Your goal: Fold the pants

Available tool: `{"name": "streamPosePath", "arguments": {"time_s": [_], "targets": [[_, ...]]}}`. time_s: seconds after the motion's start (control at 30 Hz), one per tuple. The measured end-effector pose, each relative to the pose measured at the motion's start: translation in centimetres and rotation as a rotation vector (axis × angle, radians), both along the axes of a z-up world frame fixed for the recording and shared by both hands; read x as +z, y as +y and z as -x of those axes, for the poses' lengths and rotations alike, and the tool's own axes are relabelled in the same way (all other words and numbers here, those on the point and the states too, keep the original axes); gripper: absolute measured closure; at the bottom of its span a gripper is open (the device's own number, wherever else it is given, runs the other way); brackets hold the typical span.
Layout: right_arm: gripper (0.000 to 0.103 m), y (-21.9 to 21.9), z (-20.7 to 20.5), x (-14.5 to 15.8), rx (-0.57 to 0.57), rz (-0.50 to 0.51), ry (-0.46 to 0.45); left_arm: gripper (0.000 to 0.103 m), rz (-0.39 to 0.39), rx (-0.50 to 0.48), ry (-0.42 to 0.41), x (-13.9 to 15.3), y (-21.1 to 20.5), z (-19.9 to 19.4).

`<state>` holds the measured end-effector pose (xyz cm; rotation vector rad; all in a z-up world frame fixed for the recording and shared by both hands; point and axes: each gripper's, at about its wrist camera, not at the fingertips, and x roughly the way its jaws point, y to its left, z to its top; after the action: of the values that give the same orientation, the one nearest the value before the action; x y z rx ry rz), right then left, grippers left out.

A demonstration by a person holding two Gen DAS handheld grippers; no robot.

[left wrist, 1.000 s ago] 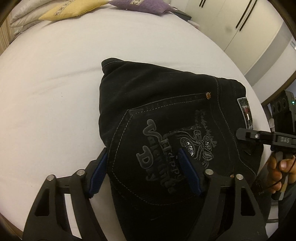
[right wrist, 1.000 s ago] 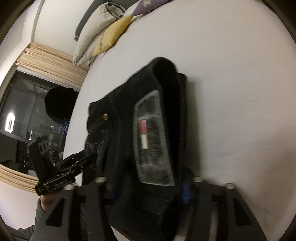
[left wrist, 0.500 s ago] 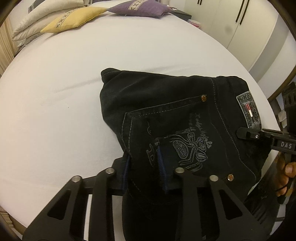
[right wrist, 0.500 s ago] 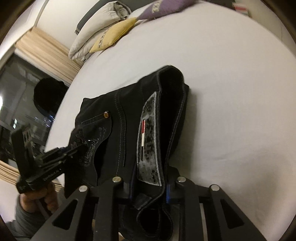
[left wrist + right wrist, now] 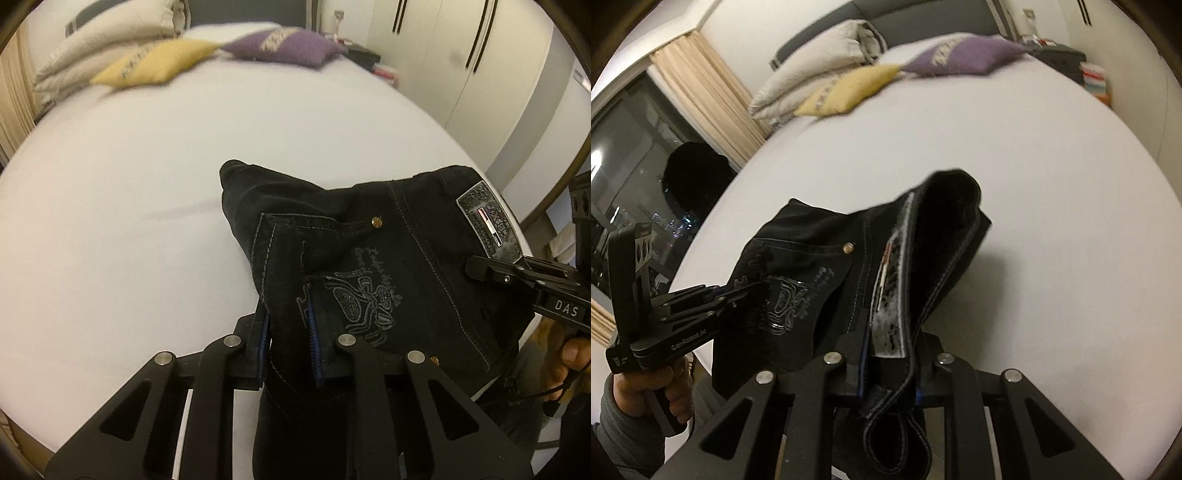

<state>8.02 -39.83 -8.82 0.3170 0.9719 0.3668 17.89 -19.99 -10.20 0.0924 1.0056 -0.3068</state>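
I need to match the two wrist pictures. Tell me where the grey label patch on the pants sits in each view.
Left wrist view: the label patch is at the right, on the waistband of the pants, just above the right gripper.
Right wrist view: the label patch is centre, seen edge-on, running up from the right gripper.
Shared landmark: the yellow pillow at the head of the bed.

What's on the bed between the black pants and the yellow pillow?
Nothing: in the left wrist view, only bare white bed sheet stretches from the black pants up to the yellow pillow.
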Motion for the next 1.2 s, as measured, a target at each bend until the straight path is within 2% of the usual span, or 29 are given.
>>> {"name": "streamPosePath", "arguments": {"time_s": [0.2, 0.33, 0.43, 0.57, 0.6, 0.63, 0.67, 0.7, 0.77, 0.83, 0.9, 0.93, 0.97, 1.0, 1.07, 1.1, 1.13, 1.17, 1.2], "targets": [[0.084, 0.9, -3.8, 5.0, 0.036, 0.014, -0.121, 0.087, -0.017, 0.022, -0.113, 5.6, 1.4, -2.1], [0.084, 1.4, -7.2, 5.8, 0.043, 0.015, -0.143, 0.087, -0.035, 0.043, -0.132, 6.6, 1.6, -5.2], [0.084, 1.2, -10.0, 3.5, 0.033, -0.005, -0.098, 0.087, -0.056, 0.049, -0.098, 4.6, 1.6, -7.8], [0.083, 0.8, -13.3, -2.4, 0.008, -0.032, 0.051, 0.085, -0.076, 0.049, 0.006, -2.3, 0.6, -11.3], [0.075, 0.3, -13.9, -4.7, -0.008, -0.047, 0.125, 0.082, -0.074, 0.062, 0.042, -4.2, 0.7, -11.8], [0.066, -0.2, -14.2, -6.4, -0.034, -0.050, 0.171, 0.073, -0.070, 0.070, 0.050, -5.4, 0.8, -11.6], [0.062, -1.4, -14.0, -8.1, -0.066, -0.108, 0.184, 0.066, -0.066, 0.082, 0.040, -6.2, 1.0, -11.2], [0.061, -2.0, -13.8, -8.5, -0.074, -0.166, 0.174, 0.062, -0.045, 0.089, 0.013, -6.4, 1.5, -10.8], [0.058, -3.5, -13.0, -8.8, -0.089, -0.263, 0.153, 0.040, -0.023, 0.106, -0.007, -6.4, 2.3, -10.3], [0.052, -4.4, -12.1, -8.3, -0.103, -0.281, 0.143, 0.033, 0.009, 0.135, 0.002, -6.2, 3.7, -9.9], [0.037, -5.5, -11.0, -7.5, -0.160, -0.275, 0.121, 0.033, 0.021, 0.168, -0.010, -5.2, 4.9, -9.1], [0.034, -6.2, -9.8, -6.8, -0.204, -0.272, 0.098, 0.033, 0.021, 0.181, -0.027, -4.4, 5.7, -8.5], [0.030, -6.6, -8.9, -6.2, -0.232, -0.262, 0.079, 0.027, 0.019, 0.193, -0.047, -3.9, 6.2, -7.9], [0.029, -7.0, -7.5, -5.3, -0.262, -0.238, 0.054, 0.022, 0.017, 0.204, -0.072, -3.1, 6.6, -6.9], [0.029, -7.1, -4.8, -3.7, -0.312, -0.159, 0.001, 0.005, 0.018, 0.216, -0.156, -1.0, 7.3, -3.6], [0.029, -7.0, -3.5, -2.9, -0.328, -0.120, -0.024, 0.001, 0.013, 0.223, -0.195, 0.2, 7.5, -1.7], [0.028, -7.1, -2.7, -2.1, -0.343, -0.079, -0.056, 0.000, 0.004, 0.228, -0.215, 0.9, 7.6, -0.8], [0.024, -6.6, -1.2, -0.8, -0.358, -0.027, -0.107, 0.000, -0.012, 0.240, -0.254, 2.5, 7.6, 1.6], [0.019, -6.2, 0.3, 0.4, -0.374, 0.020, -0.159, 0.000, -0.018, 0.249, -0.282, 3.3, 7.5, 2.4]]}}
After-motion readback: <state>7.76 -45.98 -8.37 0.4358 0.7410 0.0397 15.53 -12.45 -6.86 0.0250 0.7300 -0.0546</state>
